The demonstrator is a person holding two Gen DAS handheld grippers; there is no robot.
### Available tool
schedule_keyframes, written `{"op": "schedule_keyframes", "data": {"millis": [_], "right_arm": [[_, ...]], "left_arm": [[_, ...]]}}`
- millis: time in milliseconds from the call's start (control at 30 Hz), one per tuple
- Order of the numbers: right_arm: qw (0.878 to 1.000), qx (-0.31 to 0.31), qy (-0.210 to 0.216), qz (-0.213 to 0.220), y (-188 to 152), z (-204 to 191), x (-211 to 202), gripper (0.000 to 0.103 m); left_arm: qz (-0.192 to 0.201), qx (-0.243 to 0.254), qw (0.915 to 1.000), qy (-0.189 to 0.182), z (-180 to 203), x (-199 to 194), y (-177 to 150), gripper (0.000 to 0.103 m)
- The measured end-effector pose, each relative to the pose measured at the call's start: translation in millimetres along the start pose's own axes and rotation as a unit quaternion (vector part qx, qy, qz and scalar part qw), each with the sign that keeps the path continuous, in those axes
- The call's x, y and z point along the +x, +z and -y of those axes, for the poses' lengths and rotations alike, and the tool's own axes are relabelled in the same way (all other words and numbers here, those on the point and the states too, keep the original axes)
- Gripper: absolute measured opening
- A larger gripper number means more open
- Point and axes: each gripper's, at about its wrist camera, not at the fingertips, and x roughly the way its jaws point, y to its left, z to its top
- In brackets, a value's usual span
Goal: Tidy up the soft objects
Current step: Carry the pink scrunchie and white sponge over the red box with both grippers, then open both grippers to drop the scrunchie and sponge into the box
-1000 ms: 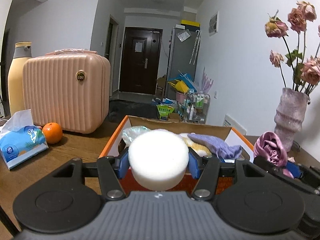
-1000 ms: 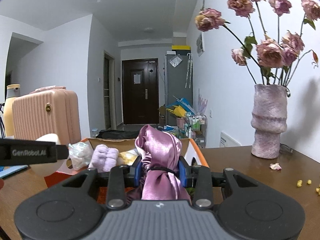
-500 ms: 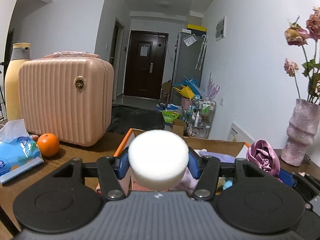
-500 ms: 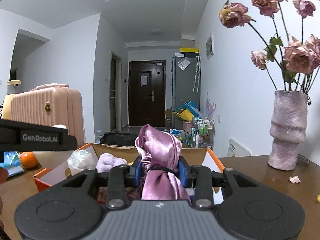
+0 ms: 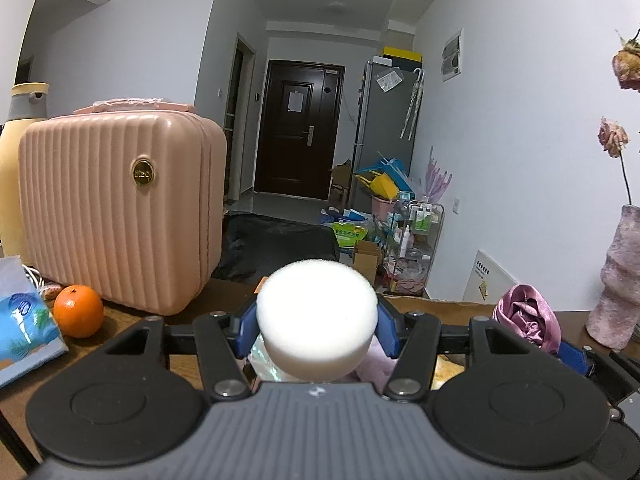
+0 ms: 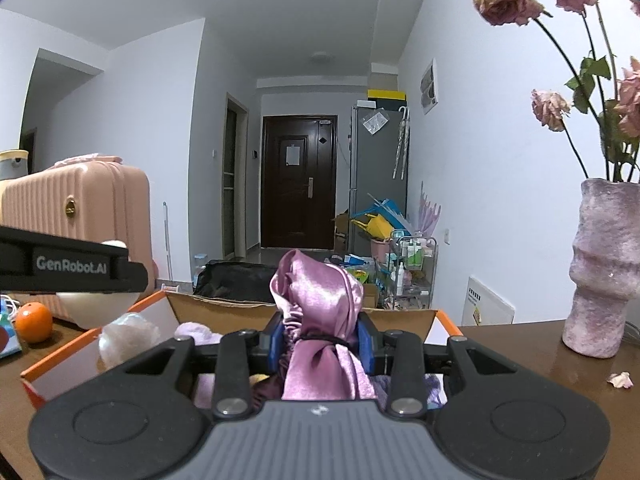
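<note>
Both grippers hold something: the left gripper [image 5: 317, 330] clamps a white sponge [image 5: 317, 316], the right gripper [image 6: 320, 342] clamps a pink satin scrunchie [image 6: 320, 308], above the cardboard box [image 6: 92, 340].

White round sponge [image 5: 317, 314] pinched between blue pads of left tongs [image 5: 316, 330], above open orange-edged box [image 6: 92, 344]. Pink satin scrunchie [image 6: 320, 320], bunched upright, clamped in right tongs [image 6: 320, 340] over same box. Inside: pale puff [image 6: 128, 338], lilac plush [image 6: 196, 332].

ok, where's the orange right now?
The orange sits on the table at the left in both views, in front of the pink suitcase, beside the tissue pack.
</note>
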Motion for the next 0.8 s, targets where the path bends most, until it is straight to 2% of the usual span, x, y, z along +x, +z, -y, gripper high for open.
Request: {"op": "schedule_keyframes", "data": {"millis": [500, 600, 633, 667, 733, 800], "right_arm": [[1.0, 0.004, -0.001, -0.017, 1, -2, 33, 0.036], [1.0, 0.003, 0.002, -0.024, 0, -1, 35, 0.037], [1.0, 0.002, 0.002, -0.025, 0, -1, 35, 0.041], [1.0, 0.002, 0.002, -0.026, 0, -1, 35, 0.044], [1.0, 0.003, 0.002, -0.03, -1, 0, 34, 0.048], [0.999, 0.007, 0.004, -0.033, -1, 3, 33, 0.05]], "left_arm": [[0.004, 0.037, 0.9993, -0.002, 14, 39, 1, 0.058], [-0.001, 0.037, 0.9993, 0.001, 12, 43, 0, 0.059], [-0.001, 0.037, 0.9993, 0.003, 11, 43, 0, 0.06], [0.0, 0.037, 0.9993, 0.005, 11, 42, 0, 0.062], [0.003, 0.035, 0.9993, 0.01, 11, 41, 0, 0.084], [0.014, 0.029, 0.9993, 0.021, 8, 38, 0, 0.095]]}}
